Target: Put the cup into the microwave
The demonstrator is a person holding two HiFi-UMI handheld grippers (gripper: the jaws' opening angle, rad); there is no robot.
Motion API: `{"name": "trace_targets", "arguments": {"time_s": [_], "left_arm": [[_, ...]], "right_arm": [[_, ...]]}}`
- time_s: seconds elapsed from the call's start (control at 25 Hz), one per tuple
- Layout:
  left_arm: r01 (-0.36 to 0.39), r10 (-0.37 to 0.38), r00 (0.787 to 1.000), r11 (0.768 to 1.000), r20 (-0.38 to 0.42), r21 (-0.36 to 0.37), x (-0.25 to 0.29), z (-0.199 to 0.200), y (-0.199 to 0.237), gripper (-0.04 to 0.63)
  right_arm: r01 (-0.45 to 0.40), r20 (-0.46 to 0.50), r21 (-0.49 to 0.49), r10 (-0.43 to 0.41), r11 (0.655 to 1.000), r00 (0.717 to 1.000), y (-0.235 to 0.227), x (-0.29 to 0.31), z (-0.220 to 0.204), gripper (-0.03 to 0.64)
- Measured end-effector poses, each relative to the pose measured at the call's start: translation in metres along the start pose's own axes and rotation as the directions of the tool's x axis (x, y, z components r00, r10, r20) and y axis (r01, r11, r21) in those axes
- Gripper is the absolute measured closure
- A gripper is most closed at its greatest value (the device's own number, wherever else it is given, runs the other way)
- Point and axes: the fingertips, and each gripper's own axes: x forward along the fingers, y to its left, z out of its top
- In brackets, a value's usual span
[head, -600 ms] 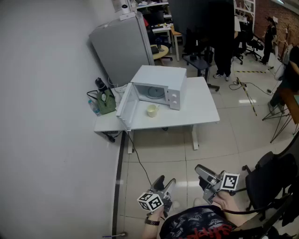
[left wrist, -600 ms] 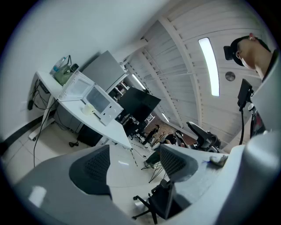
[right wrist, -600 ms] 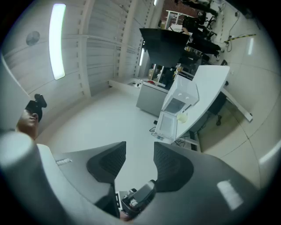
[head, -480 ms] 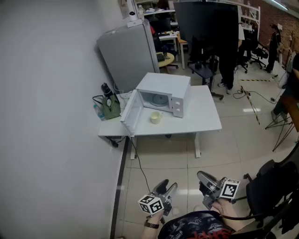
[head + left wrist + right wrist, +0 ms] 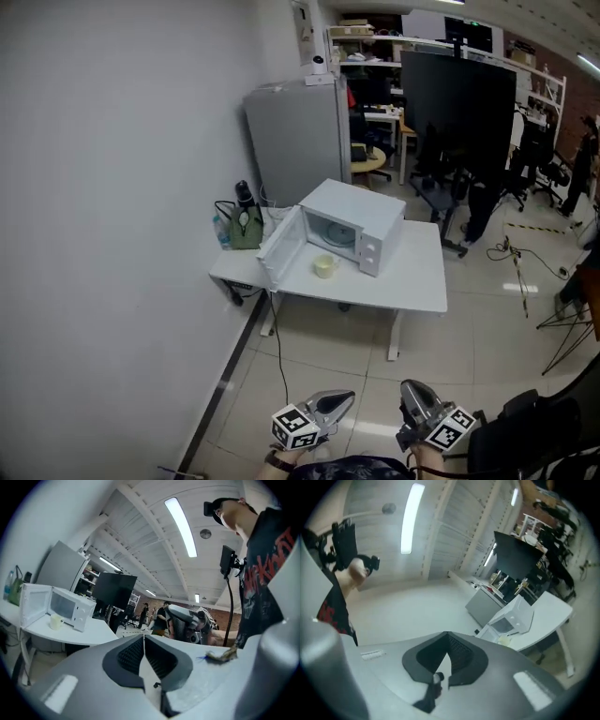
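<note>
Pale-yellow cup (image 5: 325,266) on white surface (image 5: 417,281), just outside the open microwave (image 5: 361,225); both hand-held grippers well apart from it and empty.
Set upright, as far as visible, in front of the cavity and beside the swung-out door (image 5: 281,249), probably staged for a short lift inside, with no door-opening step left. Left hand-held gripper (image 5: 345,400) and right hand-held gripper (image 5: 409,390) carried low near the body, each with jaws pressed together on nothing, so judged at the very start, approach not made. Next move likely: walk up, spread one pair of jaws, pinch the cup wall; handle side too small to tell. Green bag (image 5: 246,228) at the surface's far end, clear of the path.
</note>
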Motion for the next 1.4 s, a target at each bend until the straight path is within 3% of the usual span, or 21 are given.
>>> {"name": "trace_targets", "arguments": {"time_s": [0.12, 0.2, 0.4, 0.6, 0.88, 1.04, 1.24, 1.4], "left_arm": [[-0.063, 0.064, 0.996, 0.998, 0.070, -0.013, -0.004, 0.009, -0.002, 0.595], [-0.075, 0.079, 0.990, 0.996, 0.116, -0.038, -0.010, 0.019, -0.004, 0.595], [-0.123, 0.123, 0.985, 0.992, 0.124, -0.008, -0.017, 0.021, -0.001, 0.595], [-0.190, 0.193, 0.977, 0.981, 0.092, -0.042, -0.029, 0.001, 0.011, 0.595], [-0.244, 0.249, 0.966, 0.966, 0.063, -0.080, -0.053, -0.015, 0.013, 0.595], [-0.222, 0.231, 0.969, 0.969, 0.088, -0.105, -0.065, -0.012, 0.017, 0.595], [-0.184, 0.184, 0.983, 0.981, -0.004, -0.067, -0.073, -0.027, 0.023, 0.595], [-0.162, 0.159, 0.986, 0.984, -0.045, -0.079, -0.088, -0.037, 0.028, 0.595]], "right_arm": [[0.012, -0.089, -0.149, -0.026, 0.989, 0.996, -0.001, 0.002, -0.003, 0.617], [0.004, -0.081, -0.250, -0.025, 0.968, 0.996, 0.004, 0.005, 0.000, 0.617], [-0.035, -0.153, -0.419, -0.033, 0.907, 0.988, 0.009, 0.022, -0.006, 0.617], [-0.057, -0.179, -0.344, -0.006, 0.937, 0.984, 0.013, 0.033, -0.014, 0.617], [-0.076, -0.225, -0.334, -0.001, 0.940, 0.974, 0.019, 0.047, -0.029, 0.617], [-0.065, -0.242, -0.309, -0.012, 0.949, 0.970, 0.023, 0.056, -0.038, 0.615], [-0.037, -0.249, -0.309, -0.044, 0.950, 0.967, 0.028, 0.068, -0.052, 0.615], [-0.007, -0.256, -0.300, -0.073, 0.954, 0.964, 0.038, 0.077, -0.068, 0.615]]}}
